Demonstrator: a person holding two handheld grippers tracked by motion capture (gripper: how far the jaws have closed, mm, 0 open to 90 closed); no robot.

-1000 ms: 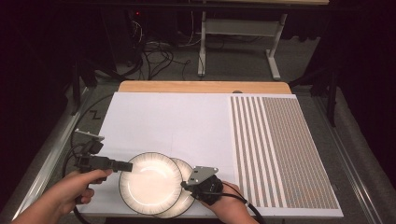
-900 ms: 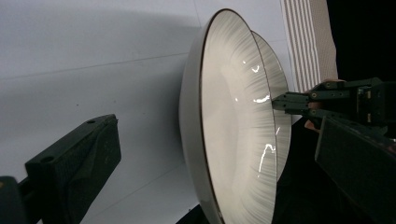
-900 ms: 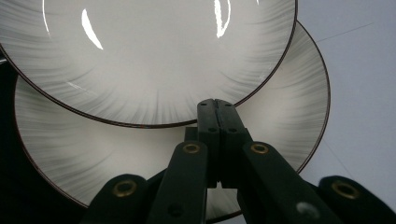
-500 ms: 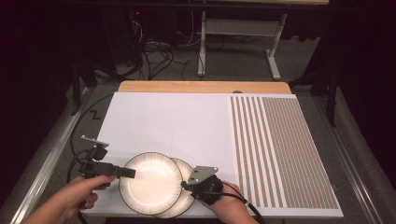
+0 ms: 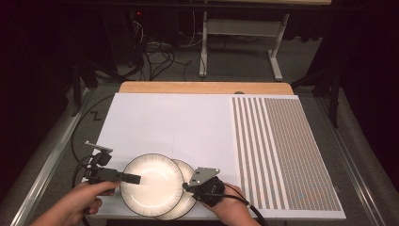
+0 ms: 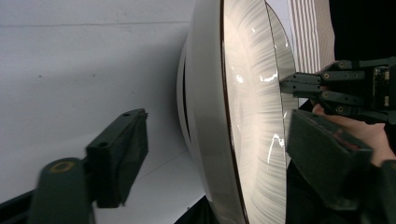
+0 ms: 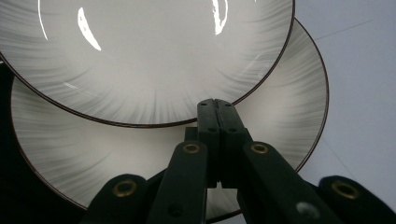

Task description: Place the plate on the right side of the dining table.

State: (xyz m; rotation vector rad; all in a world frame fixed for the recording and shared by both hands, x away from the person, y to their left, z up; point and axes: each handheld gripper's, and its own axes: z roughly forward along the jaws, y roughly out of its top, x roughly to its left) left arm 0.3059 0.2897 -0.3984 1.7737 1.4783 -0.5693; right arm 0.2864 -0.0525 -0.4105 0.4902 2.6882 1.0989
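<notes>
Two white plates with dark rims lie overlapped at the table's front edge. The top plate (image 5: 151, 181) (image 6: 247, 116) (image 7: 140, 56) covers the left part of the lower plate (image 5: 187, 170) (image 6: 280, 51) (image 7: 289, 107). My left gripper (image 5: 134, 179) (image 6: 219, 144) straddles the top plate's left rim. Its jaws have just been closing, with the rim between them and a gap still showing at the outer jaw. My right gripper (image 5: 186, 187) (image 7: 217, 109) (image 6: 285, 86) is shut with nothing between its jaws, and its tips rest over the lower plate at the top plate's right edge.
A white sheet (image 5: 169, 122) covers the left and middle of the table, and a striped mat (image 5: 282, 150) covers the right. A wooden strip (image 5: 202, 88) runs along the far edge. Cables (image 5: 155, 52) and a metal stand (image 5: 235, 28) lie on the floor beyond.
My left gripper has come down and in onto the top plate's left rim, and its jaws have narrowed around it. The right gripper and both plates have stayed where they were.
</notes>
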